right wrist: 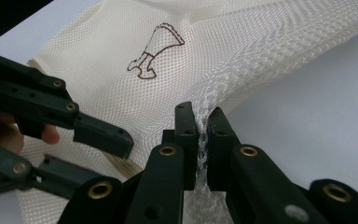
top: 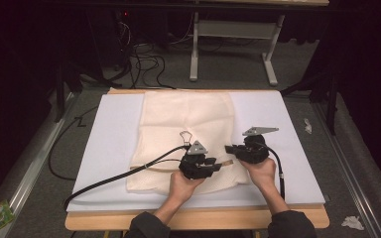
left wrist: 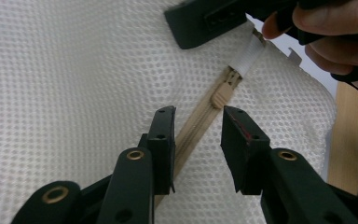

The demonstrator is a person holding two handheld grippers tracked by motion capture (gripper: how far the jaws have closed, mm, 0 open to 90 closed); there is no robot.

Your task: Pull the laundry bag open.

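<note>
A cream mesh laundry bag (top: 186, 131) lies flat on the white foam pad (top: 109, 148) that covers the table, spread from the pad's far edge down toward its near edge, roughly at the middle. Its fabric is a fine honeycomb net, pale and slightly see-through, with a small dark outline drawing (right wrist: 154, 51) printed on it. A beige zipper (left wrist: 200, 119) runs along the bag's near part, with a ribbed slider of the same colour and a white ribbed pull tab (left wrist: 249, 56) at its end.

The left gripper (left wrist: 198, 144) hovers over the zipper with its jaws apart, one on each side of the zipper tape just short of the slider; the pads do not press on it. No earlier view settles more than that.

The right gripper (right wrist: 202, 135) has its jaws drawn together on a bunched fold of the mesh at the bag's right near edge, the net squeezed into a thin ridge between the pads and lifted a little off the pad. In the high view the two grippers sit close together over the bag's near part, the left gripper (top: 198, 163) just left of the right gripper (top: 248, 148), each in one hand.
</note>
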